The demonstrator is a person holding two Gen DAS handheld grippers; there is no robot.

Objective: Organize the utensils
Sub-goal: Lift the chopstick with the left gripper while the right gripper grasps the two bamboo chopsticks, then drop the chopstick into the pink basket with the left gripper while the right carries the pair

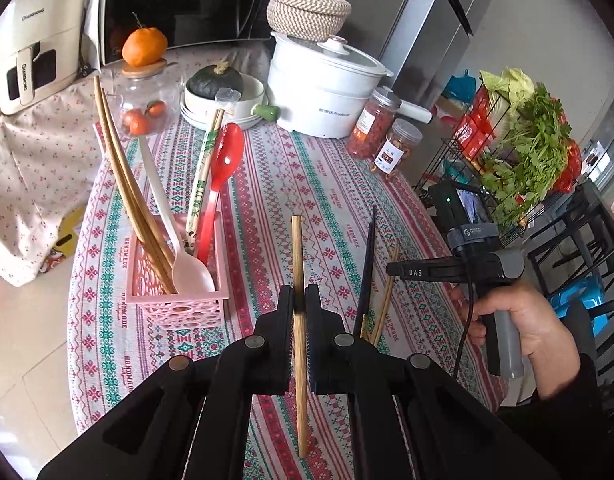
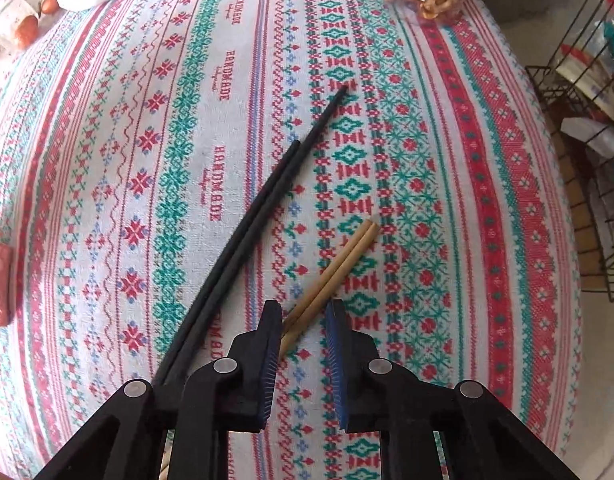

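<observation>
My left gripper [image 1: 300,300] is shut on a wooden chopstick [image 1: 298,264], held upright above the patterned tablecloth, right of the pink utensil basket [image 1: 179,304]. The basket holds long wooden chopsticks [image 1: 123,184], a white spoon [image 1: 187,268], a red spoon [image 1: 223,168] and wrapped chopsticks [image 1: 203,176]. My right gripper [image 2: 305,312] is open, low over the table, with a pair of wooden chopsticks [image 2: 339,256] lying between its fingers. A pair of black chopsticks [image 2: 259,216] lies just left of them. The right gripper also shows in the left wrist view [image 1: 395,270].
A white pot [image 1: 323,88], snack jars [image 1: 399,146], a jar topped with an orange [image 1: 145,76] and a bowl with a squash [image 1: 219,92] stand at the table's back. A wire rack with greens [image 1: 519,140] stands right of the table.
</observation>
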